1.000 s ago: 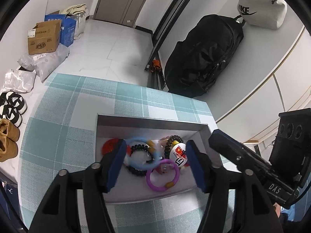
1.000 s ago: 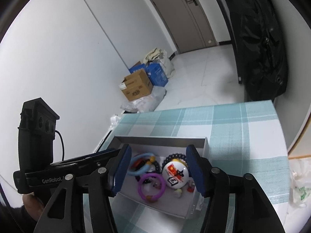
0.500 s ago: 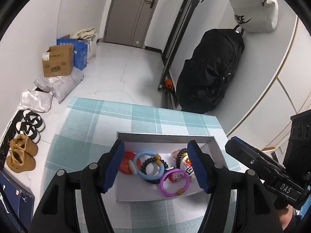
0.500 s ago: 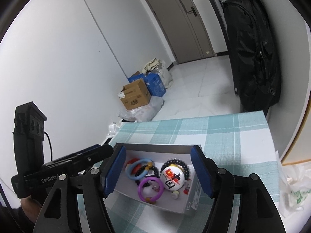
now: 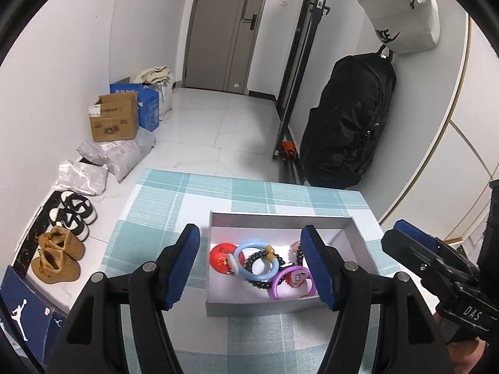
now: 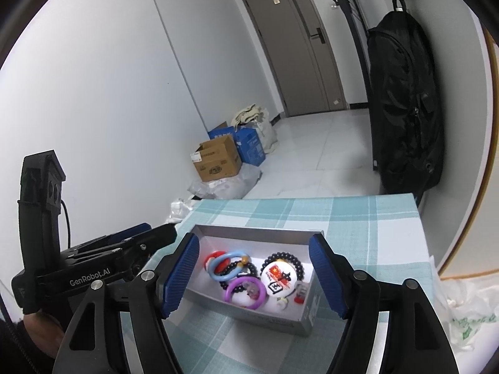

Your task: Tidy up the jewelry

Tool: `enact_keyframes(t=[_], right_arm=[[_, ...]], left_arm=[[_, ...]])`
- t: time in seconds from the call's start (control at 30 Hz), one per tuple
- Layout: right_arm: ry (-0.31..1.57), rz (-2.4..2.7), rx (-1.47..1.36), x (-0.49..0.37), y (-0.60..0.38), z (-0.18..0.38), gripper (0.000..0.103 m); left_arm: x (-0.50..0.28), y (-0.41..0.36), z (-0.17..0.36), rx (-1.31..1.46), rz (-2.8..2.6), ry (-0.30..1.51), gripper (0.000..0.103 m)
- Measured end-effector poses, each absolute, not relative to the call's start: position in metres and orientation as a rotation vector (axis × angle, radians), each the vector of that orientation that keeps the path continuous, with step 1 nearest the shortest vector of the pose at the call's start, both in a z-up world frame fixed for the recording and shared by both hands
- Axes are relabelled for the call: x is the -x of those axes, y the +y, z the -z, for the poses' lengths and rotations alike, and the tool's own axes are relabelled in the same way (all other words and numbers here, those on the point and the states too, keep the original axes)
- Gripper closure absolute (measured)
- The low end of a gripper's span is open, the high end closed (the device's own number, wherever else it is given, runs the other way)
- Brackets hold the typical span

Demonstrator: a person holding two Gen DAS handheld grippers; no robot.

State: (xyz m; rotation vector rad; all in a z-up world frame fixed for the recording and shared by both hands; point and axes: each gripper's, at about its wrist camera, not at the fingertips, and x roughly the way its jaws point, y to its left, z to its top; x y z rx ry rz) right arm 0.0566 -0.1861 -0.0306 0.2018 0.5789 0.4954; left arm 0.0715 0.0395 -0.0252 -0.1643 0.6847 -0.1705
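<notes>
Jewelry sits in a shallow grey box [image 5: 280, 307] on the counter [image 5: 174, 193], which wears a teal-and-white plaid cloth. Inside the box: light blue bangle [image 5: 256, 260], purple bangle [image 5: 292, 286], black bead bracelet [image 5: 262, 282], red round badge [image 5: 223, 258]. Right wrist view adds a white round badge [image 6: 278, 278] with red flag print, ringed by a second black bead bracelet [image 6: 283, 255]; small bits by the box's right wall are too small to tell.

Left gripper [image 5: 251, 266] hangs above the box's near edge, jaws apart, nothing between them, blue pads clear of everything. Right gripper [image 6: 254, 272] also hovers over the box, jaws wide apart and empty; they have just been opening. Neither touches the box or the jewelry. Each gripper shows at the edge of the other's view, with part of a hand under it.

Background: cardboard box [image 5: 113, 121] and blue box [image 5: 149, 106] by the wall, grey parcel bags [image 5: 124, 152], shoes [image 5: 59, 255] on the floor, black backpack [image 5: 346, 124] hanging on the wall, white bag [image 5: 402, 9] above it, grey door [image 5: 230, 28].
</notes>
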Motion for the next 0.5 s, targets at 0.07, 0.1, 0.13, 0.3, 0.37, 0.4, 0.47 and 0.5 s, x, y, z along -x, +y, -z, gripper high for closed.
enact_keyframes(t=[0.07, 0.1, 0.13, 0.3, 0.37, 0.4, 0.47, 0.5], right_arm=[[0.574, -0.491, -0.2, -0.053, -0.187, 0.03, 0.029], [0.571, -0.489, -0.198, -0.051, -0.187, 0.03, 0.029], [0.568, -0.487, -0.196, -0.049, -0.188, 0.03, 0.028], [0.559, -0.486, -0.179, -0.042, -0.186, 0.03, 0.026], [0.558, -0.486, -0.174, -0.039, -0.186, 0.03, 0.025], [0.557, -0.486, -0.171, -0.039, -0.186, 0.031, 0.025], [0.557, -0.482, -0.168, -0.038, -0.186, 0.031, 0.025], [0.559, -0.481, -0.169, -0.038, -0.186, 0.032, 0.025]], left_arm=[[-0.068, 0.04, 0.024, 0.158, 0.155, 0.677, 0.04], [-0.066, 0.041, 0.024, 0.156, 0.149, 0.673, 0.04], [-0.065, 0.042, 0.024, 0.155, 0.145, 0.67, 0.04], [-0.058, 0.042, 0.023, 0.148, 0.129, 0.662, 0.04], [-0.056, 0.042, 0.022, 0.143, 0.128, 0.658, 0.04], [-0.055, 0.041, 0.022, 0.141, 0.128, 0.657, 0.04], [-0.053, 0.04, 0.022, 0.134, 0.127, 0.653, 0.04], [-0.052, 0.04, 0.022, 0.131, 0.124, 0.651, 0.04]])
